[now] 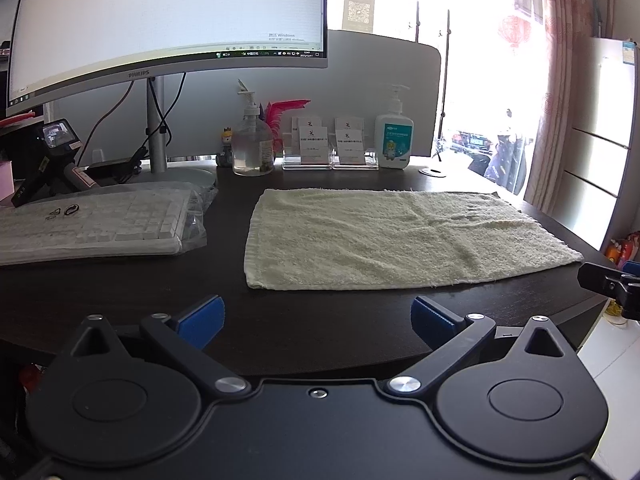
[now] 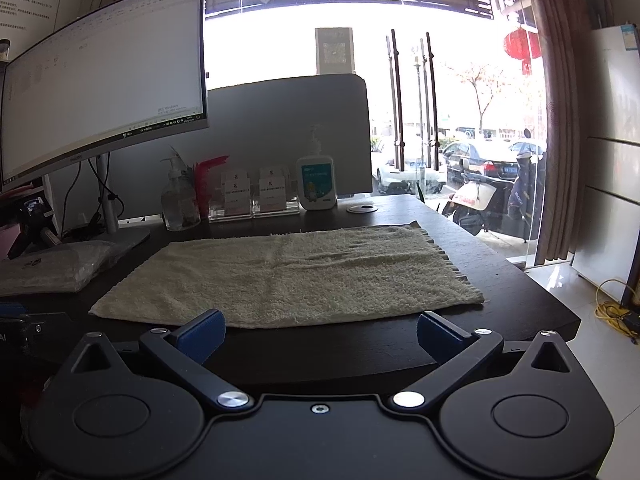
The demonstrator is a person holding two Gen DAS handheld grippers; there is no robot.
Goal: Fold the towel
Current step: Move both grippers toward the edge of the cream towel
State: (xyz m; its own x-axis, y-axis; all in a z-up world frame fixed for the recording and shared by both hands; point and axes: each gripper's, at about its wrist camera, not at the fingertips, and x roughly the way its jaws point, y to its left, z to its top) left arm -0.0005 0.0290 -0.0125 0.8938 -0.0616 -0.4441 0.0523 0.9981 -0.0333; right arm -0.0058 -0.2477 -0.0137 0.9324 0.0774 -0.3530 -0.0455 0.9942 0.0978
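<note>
- Hovering at the near desk edge, the left gripper (image 1: 318,316) and right gripper (image 2: 320,332) both have their jaws spread wide, holding nothing.
- Nothing looks folded yet: the towel (image 1: 392,236) lies flat on the dark desk (image 1: 120,292), just beyond the fingertips.
- Bare desk borders its near edge; the wrapped keyboard (image 1: 92,224) lies to the left, the bottles (image 1: 394,136) far behind, and the desk's right edge is close.

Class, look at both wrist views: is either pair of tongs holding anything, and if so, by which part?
Nothing is held. The left tongs and right tongs are both open, short of the near edge of the towel, which lies flat on the desk.
</note>
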